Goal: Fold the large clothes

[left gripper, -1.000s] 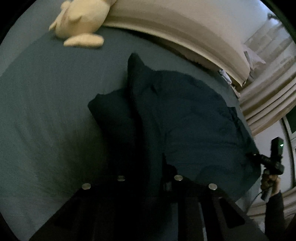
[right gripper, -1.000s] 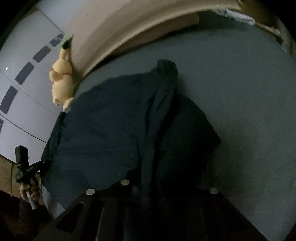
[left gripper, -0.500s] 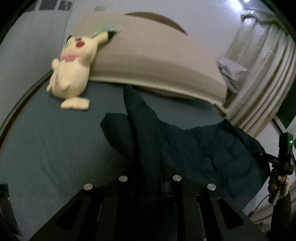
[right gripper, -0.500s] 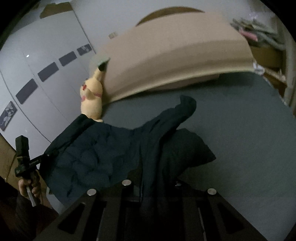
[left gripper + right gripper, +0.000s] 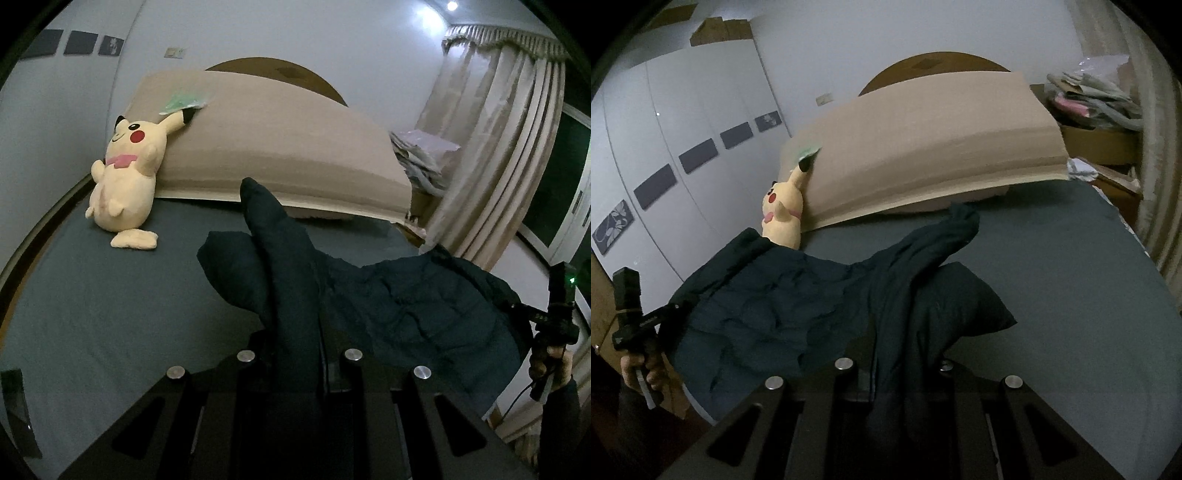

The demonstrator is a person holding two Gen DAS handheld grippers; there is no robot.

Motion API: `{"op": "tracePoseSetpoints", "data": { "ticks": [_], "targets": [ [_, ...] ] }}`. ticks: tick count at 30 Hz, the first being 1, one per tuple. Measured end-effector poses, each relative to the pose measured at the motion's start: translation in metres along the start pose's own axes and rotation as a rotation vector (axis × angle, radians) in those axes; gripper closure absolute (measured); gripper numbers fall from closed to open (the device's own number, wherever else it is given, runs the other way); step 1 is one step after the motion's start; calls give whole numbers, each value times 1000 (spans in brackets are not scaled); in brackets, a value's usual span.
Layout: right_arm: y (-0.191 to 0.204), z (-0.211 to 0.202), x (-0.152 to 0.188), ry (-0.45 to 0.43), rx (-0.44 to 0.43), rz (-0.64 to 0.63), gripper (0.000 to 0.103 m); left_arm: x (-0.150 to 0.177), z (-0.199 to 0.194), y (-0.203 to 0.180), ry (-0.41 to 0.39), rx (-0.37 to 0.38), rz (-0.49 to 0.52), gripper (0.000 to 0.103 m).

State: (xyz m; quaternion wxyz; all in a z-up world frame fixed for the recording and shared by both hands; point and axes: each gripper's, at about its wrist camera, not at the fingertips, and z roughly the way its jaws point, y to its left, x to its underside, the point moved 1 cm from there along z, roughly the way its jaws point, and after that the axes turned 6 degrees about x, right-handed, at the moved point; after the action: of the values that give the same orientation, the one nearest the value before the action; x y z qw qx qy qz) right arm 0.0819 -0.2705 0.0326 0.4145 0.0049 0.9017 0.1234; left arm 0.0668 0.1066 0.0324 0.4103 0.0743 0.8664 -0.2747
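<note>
A large dark navy padded garment (image 5: 388,295) hangs stretched between my two grippers above the grey-blue bed (image 5: 92,302). My left gripper (image 5: 299,354) is shut on one edge of it; the cloth drapes over the fingers. My right gripper (image 5: 894,362) is shut on the opposite edge in the same way. One sleeve (image 5: 258,206) trails forward onto the bed toward the headboard; it also shows in the right wrist view (image 5: 956,225). Each gripper shows in the other's view, the right (image 5: 517,308) and the left (image 5: 670,312), with the fingertips hidden in cloth.
A yellow plush toy (image 5: 125,177) leans on the beige padded headboard (image 5: 288,147) at the bed's far left. Beige curtains (image 5: 498,147) and a pile of clothes (image 5: 421,155) stand at the right. White wardrobe doors (image 5: 683,140) line the left wall.
Both grippers have risen and tilted up, lifting the garment off the bed. Its body now hangs in the air between them, with the sleeve still trailing on the sheet.
</note>
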Motion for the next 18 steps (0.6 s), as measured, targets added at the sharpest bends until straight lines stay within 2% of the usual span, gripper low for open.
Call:
{"op": "tracePoseSetpoints", "data": {
  "ticks": [5,8,14,18],
  "targets": [
    [-11,7,34,21,9,34,90,34,4,1,14,-4,-22,87],
    [-22,23,63,69,21,58,90,59,10,6,47,-16,-38,87],
    [-44,59,123,168,55,119,90,119,27,34,123,-41,-123,87],
    [-62,68,152,199,58,178,90,148,30,52,153,-51,-177,87]
  ]
}}
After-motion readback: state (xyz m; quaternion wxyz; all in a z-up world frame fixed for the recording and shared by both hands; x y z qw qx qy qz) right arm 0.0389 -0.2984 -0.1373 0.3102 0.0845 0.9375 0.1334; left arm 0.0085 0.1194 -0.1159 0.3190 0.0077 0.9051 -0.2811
